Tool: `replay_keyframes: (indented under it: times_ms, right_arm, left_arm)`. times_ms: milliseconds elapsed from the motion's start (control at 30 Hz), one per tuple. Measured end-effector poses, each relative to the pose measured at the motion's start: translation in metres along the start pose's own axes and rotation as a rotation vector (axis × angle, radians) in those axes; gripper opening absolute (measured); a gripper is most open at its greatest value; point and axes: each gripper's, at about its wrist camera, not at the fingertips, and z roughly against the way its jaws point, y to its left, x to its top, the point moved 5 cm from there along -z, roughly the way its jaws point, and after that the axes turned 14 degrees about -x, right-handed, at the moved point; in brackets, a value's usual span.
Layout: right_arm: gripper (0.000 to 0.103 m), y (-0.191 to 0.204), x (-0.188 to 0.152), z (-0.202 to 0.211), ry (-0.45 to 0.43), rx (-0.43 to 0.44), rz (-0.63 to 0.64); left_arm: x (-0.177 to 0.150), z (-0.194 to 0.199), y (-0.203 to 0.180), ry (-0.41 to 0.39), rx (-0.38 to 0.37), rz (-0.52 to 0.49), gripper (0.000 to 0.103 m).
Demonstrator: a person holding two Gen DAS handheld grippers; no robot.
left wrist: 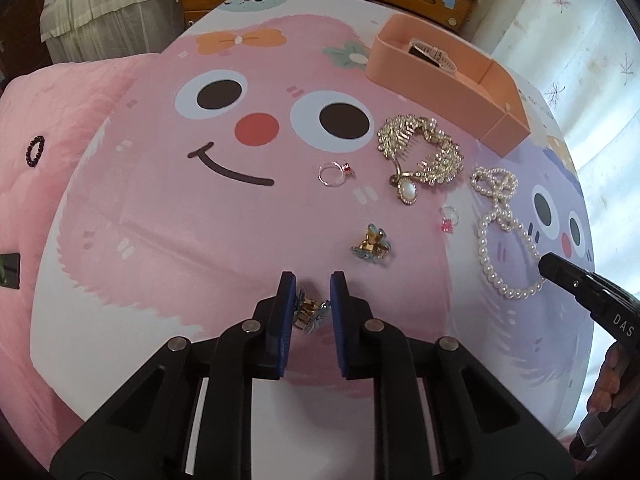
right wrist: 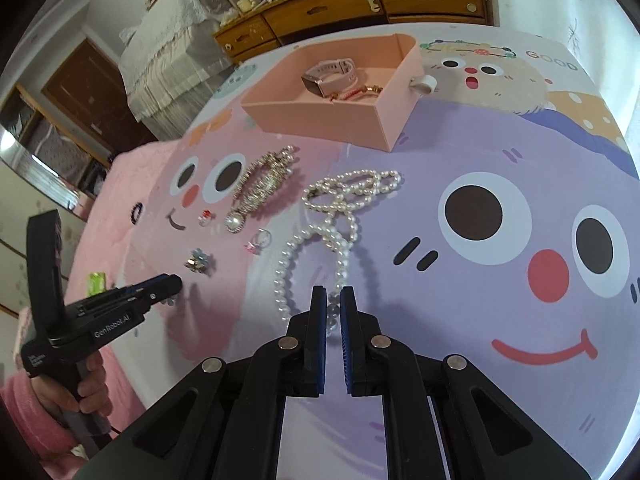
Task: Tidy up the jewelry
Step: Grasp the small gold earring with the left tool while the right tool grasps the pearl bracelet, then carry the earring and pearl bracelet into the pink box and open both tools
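Note:
My left gripper [left wrist: 313, 285] is shut on a gold and blue flower clip [left wrist: 308, 313] just above the bed sheet. A matching flower clip [left wrist: 371, 245] lies just ahead of it. My right gripper [right wrist: 333, 298] is shut on the near end of a pearl necklace [right wrist: 340, 216]. The same necklace [left wrist: 496, 224] shows at the right of the left wrist view. A pink open box [right wrist: 344, 100] at the back holds a watch [right wrist: 330, 76] and a bracelet [right wrist: 360, 92].
On the cartoon bed sheet lie a gold pearl hair comb [left wrist: 422, 156], a clear ring with a red stone [left wrist: 335, 173], a ring with a pink stone [left wrist: 448, 218] and a dark bead bracelet [left wrist: 35, 151] far left. A wooden dresser [right wrist: 360, 4] stands behind the bed.

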Motion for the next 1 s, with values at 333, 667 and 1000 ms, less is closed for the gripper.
replay_keyframes:
  times_ms: [333,667,1000]
  right_arm:
    - [0.006,0.011,0.034,0.045,-0.106,0.042,-0.059]
    - [0.006,0.018,0.073,0.08,-0.217,0.071,-0.131]
    - [0.006,0.029,0.127,0.111,-0.361,0.037,-0.165]
  left_arm:
    - [0.029,0.05,-0.009,-0.051,-0.092,0.001,0.015]
    - [0.089,0.087,-0.041,-0.065,-0.191,-0.103,0.015]
    - [0.153,0.092,-0.086,-0.039,-0.272,-0.268,0.015]
